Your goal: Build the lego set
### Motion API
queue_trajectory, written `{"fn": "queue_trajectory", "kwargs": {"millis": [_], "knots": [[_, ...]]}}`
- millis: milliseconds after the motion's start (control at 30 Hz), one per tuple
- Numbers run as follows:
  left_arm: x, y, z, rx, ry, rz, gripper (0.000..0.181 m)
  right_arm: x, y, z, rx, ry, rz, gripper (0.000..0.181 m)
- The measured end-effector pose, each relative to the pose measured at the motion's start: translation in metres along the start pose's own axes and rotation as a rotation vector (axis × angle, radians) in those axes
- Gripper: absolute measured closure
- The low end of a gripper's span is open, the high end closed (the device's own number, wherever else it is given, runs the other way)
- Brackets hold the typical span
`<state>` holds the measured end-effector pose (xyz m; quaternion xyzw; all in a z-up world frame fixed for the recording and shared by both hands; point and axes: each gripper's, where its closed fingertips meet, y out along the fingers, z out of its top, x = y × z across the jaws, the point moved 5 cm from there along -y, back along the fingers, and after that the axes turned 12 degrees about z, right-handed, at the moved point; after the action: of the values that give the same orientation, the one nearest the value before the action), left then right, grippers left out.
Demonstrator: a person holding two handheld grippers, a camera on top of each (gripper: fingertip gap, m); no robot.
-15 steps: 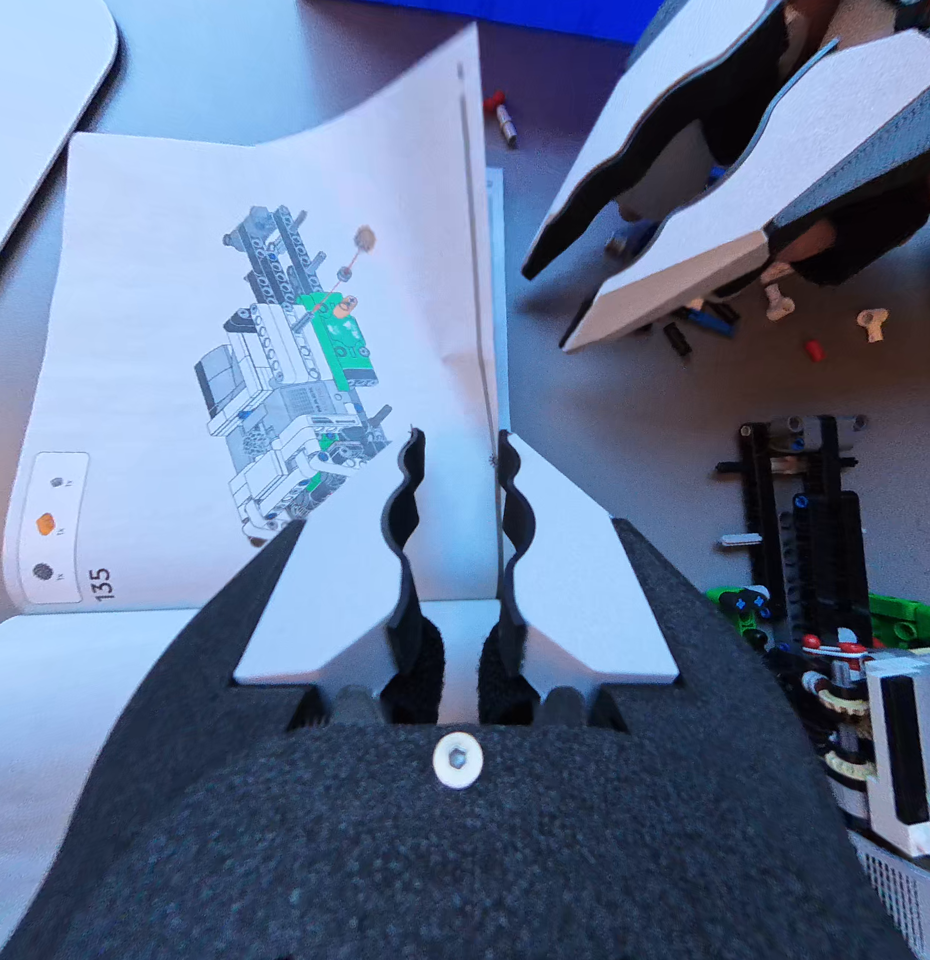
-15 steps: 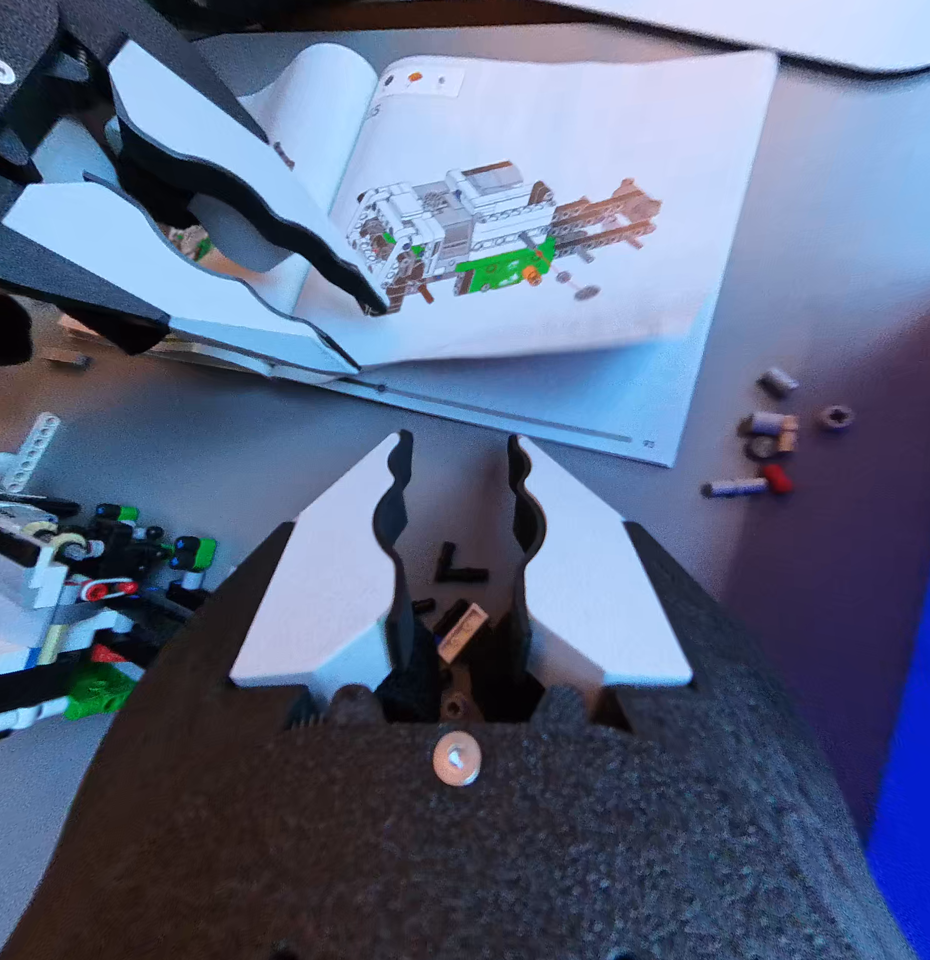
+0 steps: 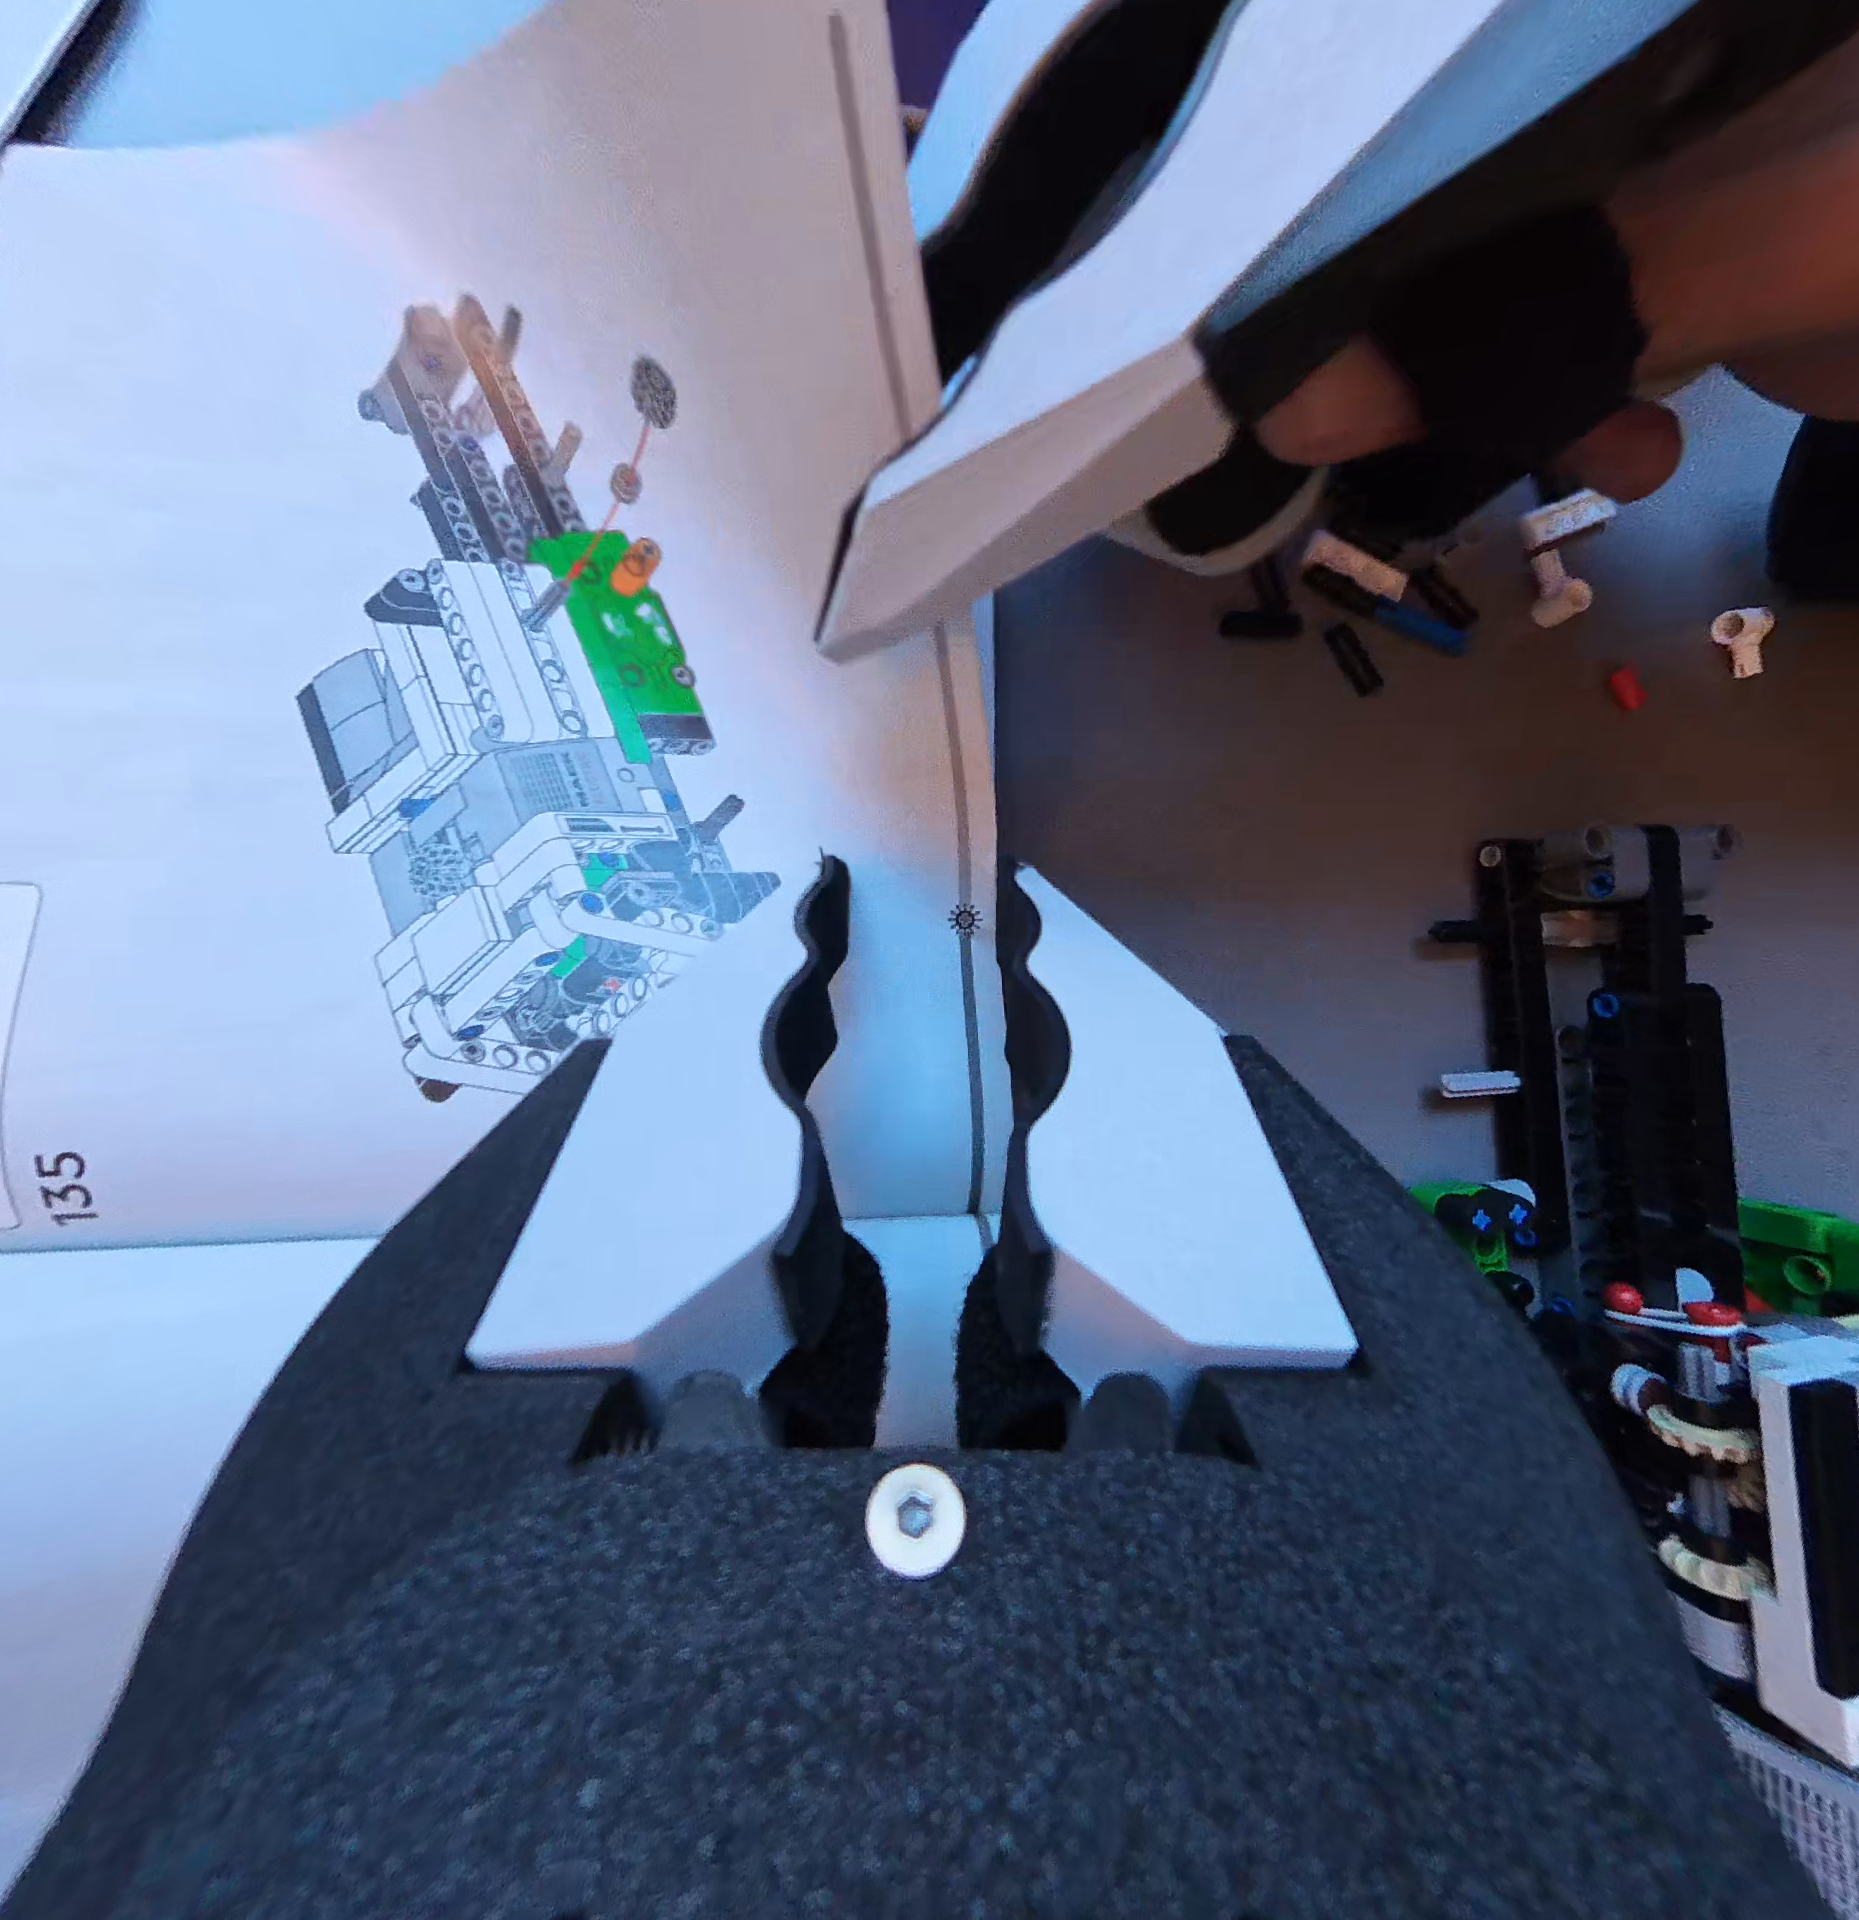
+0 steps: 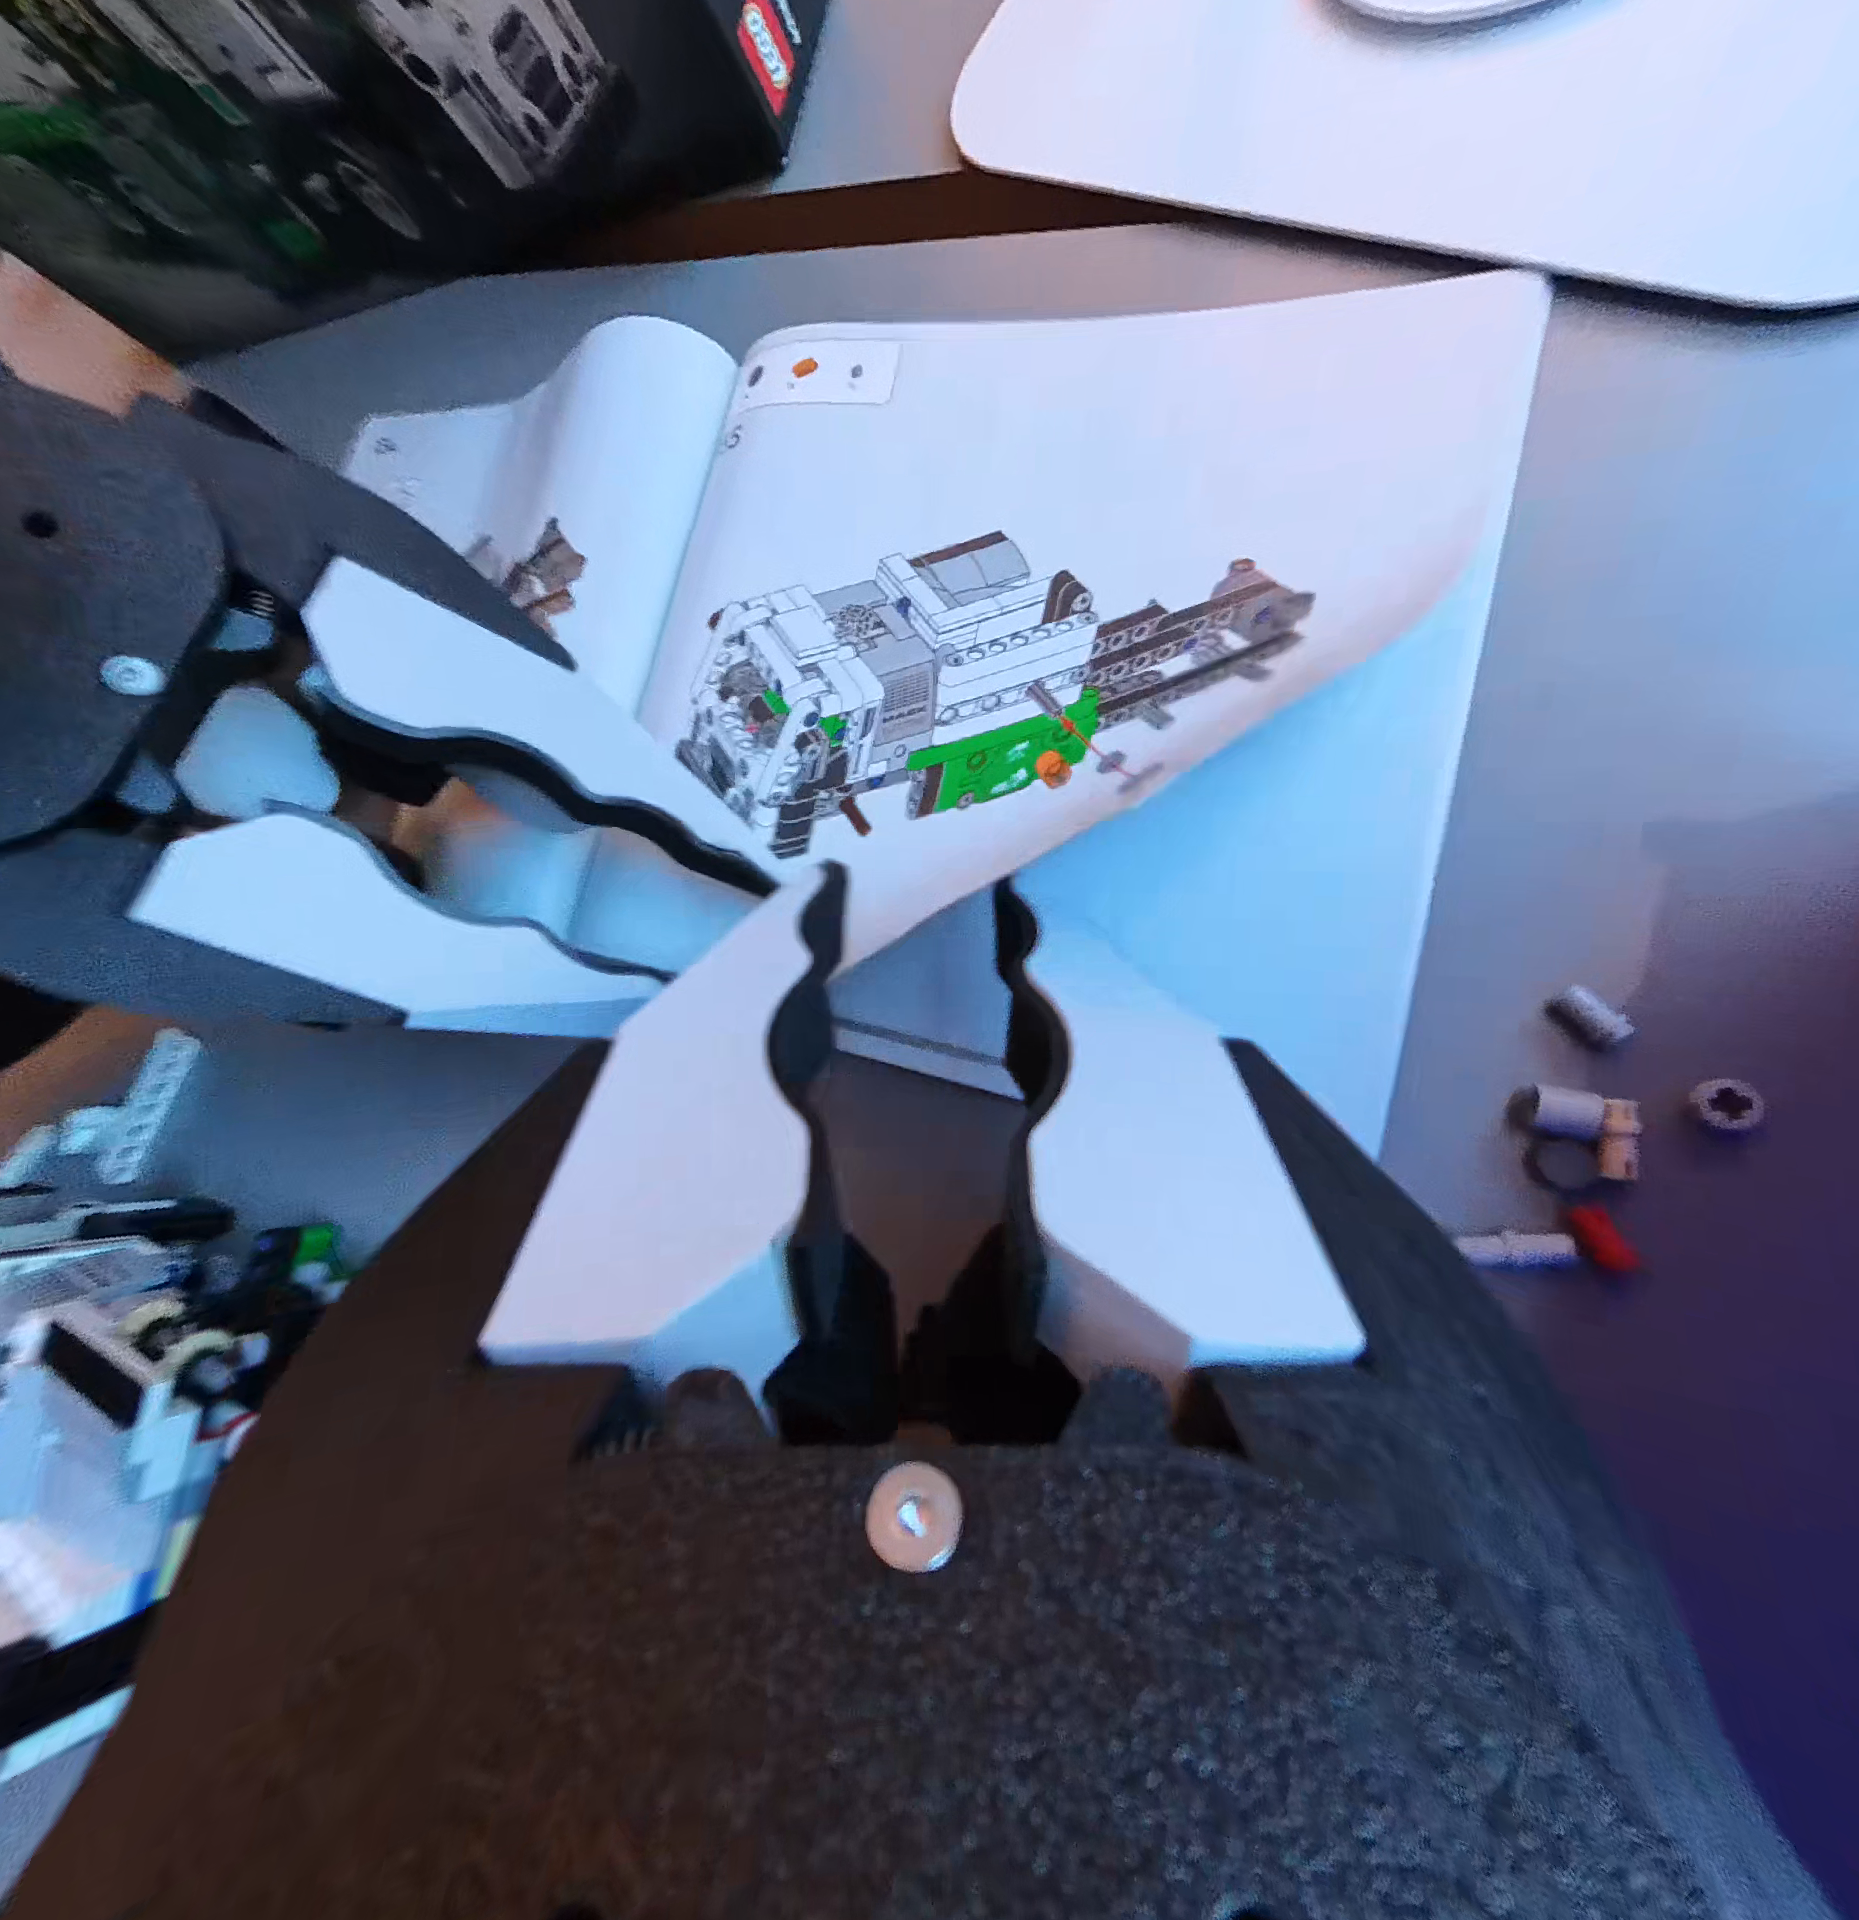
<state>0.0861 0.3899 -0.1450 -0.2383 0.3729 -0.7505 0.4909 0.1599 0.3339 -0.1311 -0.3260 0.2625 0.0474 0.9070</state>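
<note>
The open instruction booklet lies on the grey table, and its page with a truck drawing curls upward. My left gripper is open and empty, its tips over the right edge of that page. My right gripper is open, its tips at the lifted page's lower edge; I cannot tell if they touch it. In the left wrist view the right gripper comes in from the upper right, held by a gloved hand. The partly built truck model lies to the right, and it shows blurred in the right wrist view.
Loose small pieces lie under the right gripper. More small pieces lie right of the booklet. The dark set box stands at the back left. A white rounded board lies at the back right. Tip to tip, the grippers are about 5 centimeters apart.
Both grippers have moved in closer to the booklet. The right gripper has come up to the lifted page's edge. The page curls higher than before.
</note>
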Motion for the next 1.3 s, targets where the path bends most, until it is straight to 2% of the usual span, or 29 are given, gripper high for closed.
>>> {"fn": "queue_trajectory", "kwargs": {"millis": [33,133,200,333,433,533,633,700,733,1000,1100,1133,1167,1233,1300], "knots": [[0.0,-0.002,0.0,0.0,-0.01,0.001,0.155,-0.001,0.001,0.0,-0.011,-0.03,-0.03,0.166],[-0.002,-0.027,0.002,0.029,-0.124,-0.03,0.147,-0.022,0.003,0.006,0.032,-0.175,-0.084,0.181],[-0.009,-0.058,0.002,0.096,-0.261,-0.059,0.138,-0.046,0.007,0.009,0.037,-0.34,-0.132,0.181],[-0.034,-0.136,-0.007,0.33,-0.579,-0.15,0.119,-0.094,0.019,0.006,0.007,-0.696,-0.238,0.181],[-0.05,-0.175,-0.02,0.45,-0.737,-0.176,0.119,-0.12,0.033,0.0,-0.049,-0.852,-0.286,0.181],[-0.049,-0.18,-0.029,0.431,-0.794,-0.228,0.126,-0.137,0.044,-0.003,-0.077,-0.957,-0.32,0.181],[-0.042,-0.173,-0.035,0.4,-0.853,-0.295,0.141,-0.148,0.047,-0.004,-0.076,-1.036,-0.368,0.181],[-0.038,-0.171,-0.037,0.406,-0.879,-0.337,0.162,-0.153,0.047,-0.006,-0.073,-1.073,-0.396,0.181],[-0.036,-0.173,-0.036,0.43,-0.89,-0.367,0.179,-0.155,0.048,-0.007,-0.07,-1.088,-0.406,0.181],[-0.033,-0.18,-0.045,0.406,-0.871,-0.294,0.18,-0.162,0.053,-0.01,-0.093,-1.136,-0.433,0.181],[-0.036,-0.187,-0.055,0.387,-0.875,-0.213,0.156,-0.162,0.055,-0.011,-0.115,-1.141,-0.428,0.181],[-0.037,-0.189,-0.057,0.387,-0.879,-0.2,0.154,-0.162,0.056,-0.013,-0.126,-1.148,-0.429,0.181],[-0.036,-0.191,-0.059,0.382,-0.876,-0.188,0.155,-0.161,0.058,-0.014,-0.134,-1.153,-0.428,0.181],[-0.034,-0.192,-0.062,0.367,-0.841,-0.163,0.181,-0.161,0.06,-0.016,-0.143,-1.158,-0.426,0.181],[-0.036,-0.191,-0.065,0.355,-0.827,-0.126,0.181,-0.161,0.061,-0.018,-0.147,-1.168,-0.435,0.181]]}}
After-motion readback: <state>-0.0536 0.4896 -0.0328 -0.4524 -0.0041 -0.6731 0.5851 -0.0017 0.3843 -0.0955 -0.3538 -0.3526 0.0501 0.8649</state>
